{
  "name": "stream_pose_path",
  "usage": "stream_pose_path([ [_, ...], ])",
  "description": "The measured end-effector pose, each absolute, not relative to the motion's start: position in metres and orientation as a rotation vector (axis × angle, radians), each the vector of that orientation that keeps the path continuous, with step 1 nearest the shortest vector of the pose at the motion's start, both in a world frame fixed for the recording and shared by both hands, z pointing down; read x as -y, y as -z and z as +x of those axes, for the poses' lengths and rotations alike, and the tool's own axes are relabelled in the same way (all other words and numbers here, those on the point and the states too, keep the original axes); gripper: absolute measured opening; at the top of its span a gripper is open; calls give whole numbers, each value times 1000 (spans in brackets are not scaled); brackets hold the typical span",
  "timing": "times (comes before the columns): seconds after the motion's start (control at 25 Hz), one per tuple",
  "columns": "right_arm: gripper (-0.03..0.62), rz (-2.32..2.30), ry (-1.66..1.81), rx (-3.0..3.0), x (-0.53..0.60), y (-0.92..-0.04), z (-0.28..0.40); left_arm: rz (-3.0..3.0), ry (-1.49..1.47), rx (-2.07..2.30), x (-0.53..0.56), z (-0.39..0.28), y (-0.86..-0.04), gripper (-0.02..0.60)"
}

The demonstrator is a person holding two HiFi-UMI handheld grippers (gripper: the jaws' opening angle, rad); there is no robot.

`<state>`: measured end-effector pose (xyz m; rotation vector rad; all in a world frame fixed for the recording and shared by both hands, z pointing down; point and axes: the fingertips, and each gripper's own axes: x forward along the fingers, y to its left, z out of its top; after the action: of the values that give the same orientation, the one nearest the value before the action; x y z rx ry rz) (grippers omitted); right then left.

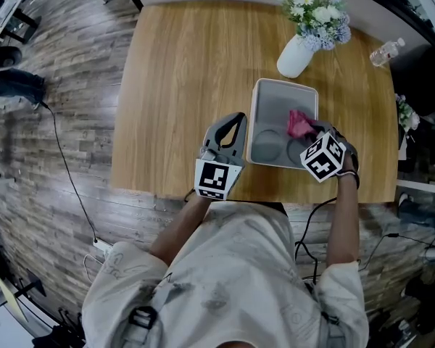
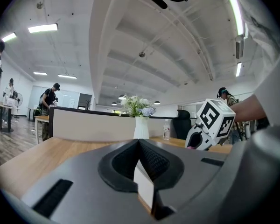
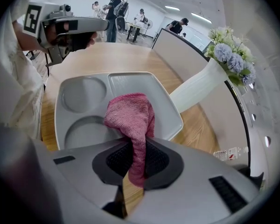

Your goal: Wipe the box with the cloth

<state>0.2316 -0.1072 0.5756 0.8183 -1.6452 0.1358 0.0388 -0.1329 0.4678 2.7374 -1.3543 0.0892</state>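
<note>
A grey compartmented box (image 1: 263,145) sits near the front edge of a wooden desk (image 1: 188,71), with a pink cloth (image 1: 299,124) bunched over its right-hand section, above the near rim. The right gripper (image 3: 133,160) has its jaws clamped on a hanging fold of the cloth, the rest of which drapes forward into the box beside the two round wells. The left gripper (image 1: 230,130) rests just beside the box's left wall, jaws pressed together with nothing between them; whether it touches the wall cannot be told. With the cloth in hand and on the box, the wiping appears to be at its start or under way, and no view shows which surfaces are done. A white vase (image 1: 296,55) of flowers stands beyond the box.
</note>
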Motion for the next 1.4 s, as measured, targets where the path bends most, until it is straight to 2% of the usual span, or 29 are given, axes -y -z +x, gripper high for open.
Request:
stream_pose_path([
  [1.4,63,781,-236,1596,-2,-569,202,2761,-50,1269,67,25,-469,12],
])
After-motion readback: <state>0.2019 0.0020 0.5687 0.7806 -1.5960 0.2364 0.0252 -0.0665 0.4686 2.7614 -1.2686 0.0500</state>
